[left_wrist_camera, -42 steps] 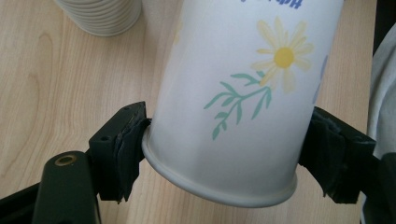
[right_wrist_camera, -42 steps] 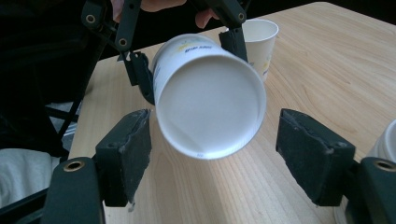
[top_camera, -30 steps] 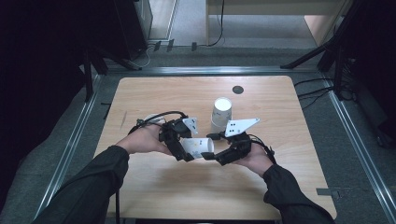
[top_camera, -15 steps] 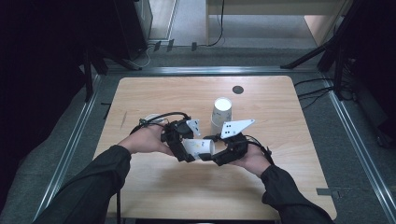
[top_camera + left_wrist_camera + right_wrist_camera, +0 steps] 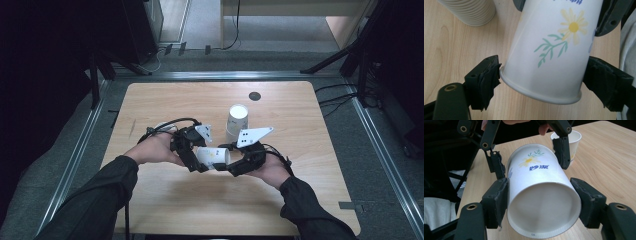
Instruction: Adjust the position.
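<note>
From the left, the left hand-held gripper (image 5: 197, 161) sits low over the bench (image 5: 165, 200), its jaws astride the narrow end of a daisy-printed paper cup (image 5: 212, 156). Its jaws have just been opening: in the left gripper view one pad (image 5: 486, 80) stands just clear of the cup's (image 5: 549, 50) base rim, and the other looks barely apart from it, so I'd call that grip let go.

The cup lies on its side between the two hands, long axis running left to right across the bench, base toward the left gripper and mouth toward the right one.

On the right, the right hand-held gripper (image 5: 231, 167) has just been closing, and its pads (image 5: 499, 200) now press the wall near the open mouth (image 5: 544, 212), so the cup's weight rests with the right hand. The handover looks all but done; what counts next is drawing the cup away along its own axis, rightward.

Just behind stands a stack of paper cups (image 5: 237, 121), upright and close by.
</note>
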A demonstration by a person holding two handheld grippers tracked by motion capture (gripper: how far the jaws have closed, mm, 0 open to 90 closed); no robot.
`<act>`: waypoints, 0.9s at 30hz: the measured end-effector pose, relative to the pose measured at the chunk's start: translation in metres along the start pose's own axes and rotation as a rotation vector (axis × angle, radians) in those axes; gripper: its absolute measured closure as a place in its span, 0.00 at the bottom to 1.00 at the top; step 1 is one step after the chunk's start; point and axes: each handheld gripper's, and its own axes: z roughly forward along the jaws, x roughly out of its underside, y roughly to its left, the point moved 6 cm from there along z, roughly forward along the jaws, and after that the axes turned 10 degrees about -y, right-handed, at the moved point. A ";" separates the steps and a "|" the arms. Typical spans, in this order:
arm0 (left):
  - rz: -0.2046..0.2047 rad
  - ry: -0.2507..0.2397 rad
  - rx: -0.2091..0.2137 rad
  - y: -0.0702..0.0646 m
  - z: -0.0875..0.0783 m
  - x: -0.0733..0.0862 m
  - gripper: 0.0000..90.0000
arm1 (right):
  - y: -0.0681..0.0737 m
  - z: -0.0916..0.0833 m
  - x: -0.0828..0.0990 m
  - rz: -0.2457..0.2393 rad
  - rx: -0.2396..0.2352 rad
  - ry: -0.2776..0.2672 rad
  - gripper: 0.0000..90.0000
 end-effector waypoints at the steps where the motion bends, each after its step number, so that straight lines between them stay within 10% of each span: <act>1: -0.002 -0.009 -0.001 0.000 0.000 0.000 0.15 | -0.001 -0.001 -0.001 -0.006 0.002 -0.004 0.38; 27: -0.172 -0.327 0.016 -0.003 -0.003 0.019 0.13 | -0.007 -0.025 -0.009 0.004 0.013 -0.060 0.38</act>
